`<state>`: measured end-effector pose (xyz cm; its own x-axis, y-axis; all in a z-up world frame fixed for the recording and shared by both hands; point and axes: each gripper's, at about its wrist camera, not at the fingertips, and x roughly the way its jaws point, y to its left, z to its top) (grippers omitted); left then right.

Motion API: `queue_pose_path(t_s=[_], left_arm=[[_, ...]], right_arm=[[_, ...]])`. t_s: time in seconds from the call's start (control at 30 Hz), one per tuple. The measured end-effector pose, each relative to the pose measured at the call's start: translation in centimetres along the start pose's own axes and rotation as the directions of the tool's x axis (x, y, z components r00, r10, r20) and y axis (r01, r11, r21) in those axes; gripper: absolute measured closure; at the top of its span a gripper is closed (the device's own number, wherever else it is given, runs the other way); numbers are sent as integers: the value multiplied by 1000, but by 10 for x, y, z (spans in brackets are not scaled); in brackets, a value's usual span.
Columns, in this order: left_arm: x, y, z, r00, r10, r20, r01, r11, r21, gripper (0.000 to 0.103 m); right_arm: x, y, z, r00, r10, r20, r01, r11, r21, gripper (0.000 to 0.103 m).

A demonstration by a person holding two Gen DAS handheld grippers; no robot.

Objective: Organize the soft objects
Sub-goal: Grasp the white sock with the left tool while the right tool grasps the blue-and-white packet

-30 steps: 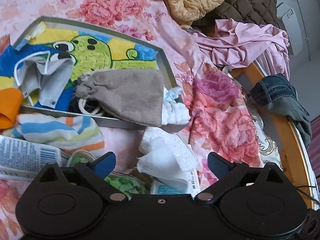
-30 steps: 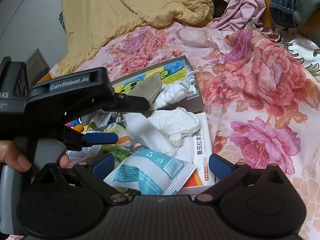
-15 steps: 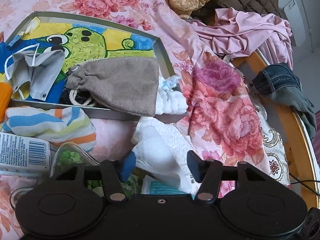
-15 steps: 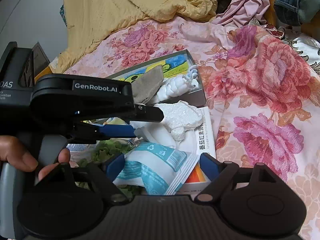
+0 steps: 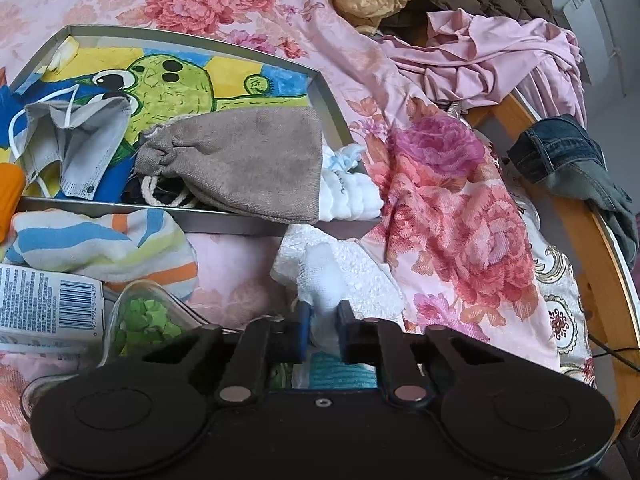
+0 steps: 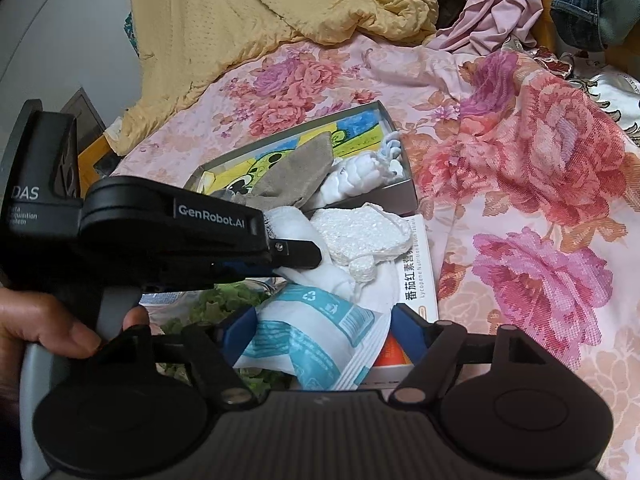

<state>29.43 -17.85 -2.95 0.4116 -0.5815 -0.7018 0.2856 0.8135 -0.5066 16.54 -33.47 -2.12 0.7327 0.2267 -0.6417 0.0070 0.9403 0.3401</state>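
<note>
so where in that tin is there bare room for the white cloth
The tin is free along its far wall, over the green cartoon. Its near half is crowded: grey mask, brown pouch, white bundle. Left gripper is closing on the white cloth.

Both grippers are black plastic. The left gripper (image 5: 322, 330) has blue pads on its fingers (image 5: 302, 330), two round discs on the body, silver rivets at the finger joints and one small screw in the middle. The right gripper (image 6: 322, 326) has the same build. From the right view, the left gripper's side carries white "GenRobot.AI" lettering and a grey handle.
</note>
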Motion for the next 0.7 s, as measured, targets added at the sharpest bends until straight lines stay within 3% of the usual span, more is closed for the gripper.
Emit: queue_pose_path(t_s=[0.7], left_arm=[[-28,6,-9,994,9,112,-6,1000,-25,95]], right_arm=[[-6,10,-1,999,38,-9,-38,997,-59,47]])
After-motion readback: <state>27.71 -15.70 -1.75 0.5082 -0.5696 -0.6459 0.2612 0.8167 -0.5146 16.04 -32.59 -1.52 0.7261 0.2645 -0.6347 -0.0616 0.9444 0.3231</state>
